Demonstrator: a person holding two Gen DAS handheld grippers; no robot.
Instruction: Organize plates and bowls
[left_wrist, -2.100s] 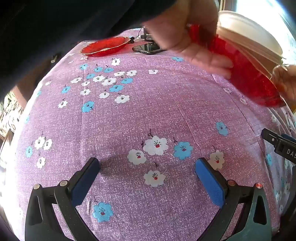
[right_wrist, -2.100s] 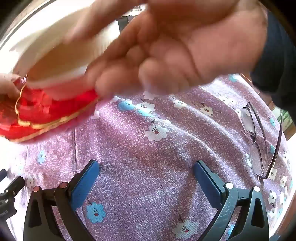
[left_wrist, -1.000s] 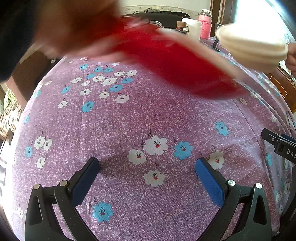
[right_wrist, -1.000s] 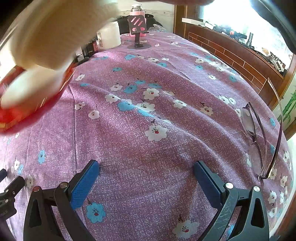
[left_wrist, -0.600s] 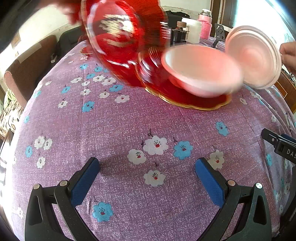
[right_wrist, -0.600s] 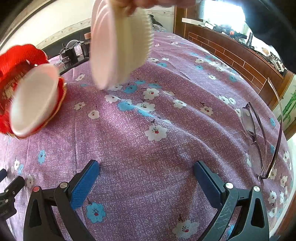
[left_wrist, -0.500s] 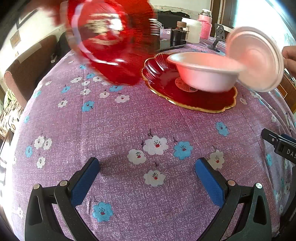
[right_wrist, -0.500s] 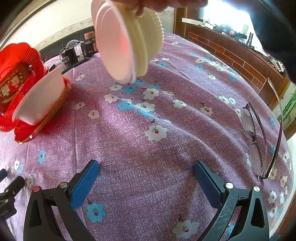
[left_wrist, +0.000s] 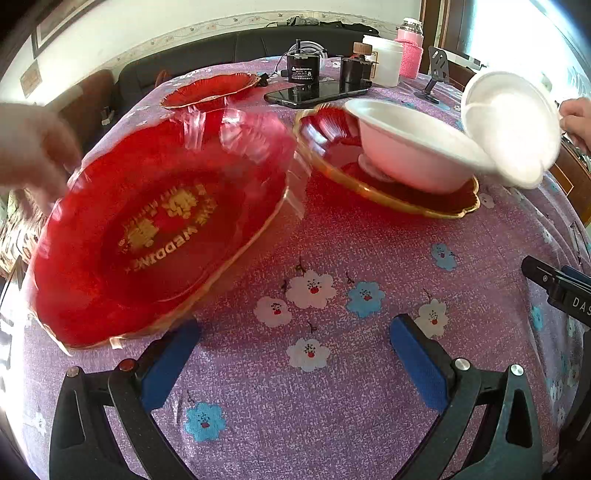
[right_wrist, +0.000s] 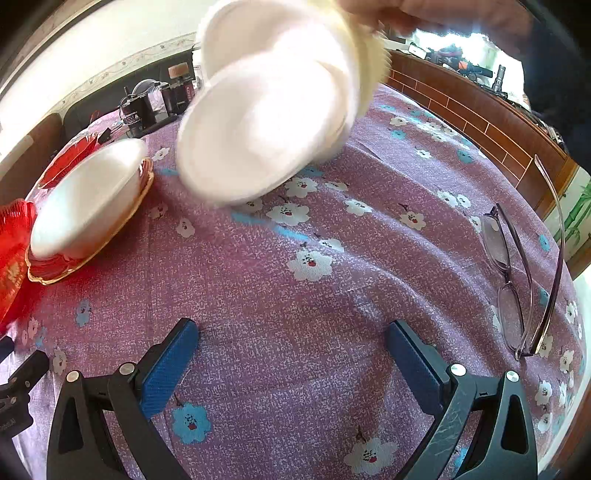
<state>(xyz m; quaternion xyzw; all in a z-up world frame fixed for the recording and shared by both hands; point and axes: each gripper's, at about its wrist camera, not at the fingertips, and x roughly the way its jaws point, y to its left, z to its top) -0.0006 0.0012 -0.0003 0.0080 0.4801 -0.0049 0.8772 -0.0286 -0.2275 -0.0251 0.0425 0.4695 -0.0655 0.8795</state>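
One red plate (left_wrist: 155, 229) above left fingers (left_wrist: 168, 363).

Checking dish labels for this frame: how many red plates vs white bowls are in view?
Red plates: 3, namely the far red plate, the hand-held red plate and the gold-rimmed red plate
White bowls set down: 1, the white bowl on the gold-rimmed red plate
Hand-held stacks: 1, the white bowl stack; the number of bowls in it is unclear
Total: 5, counting the stack as one
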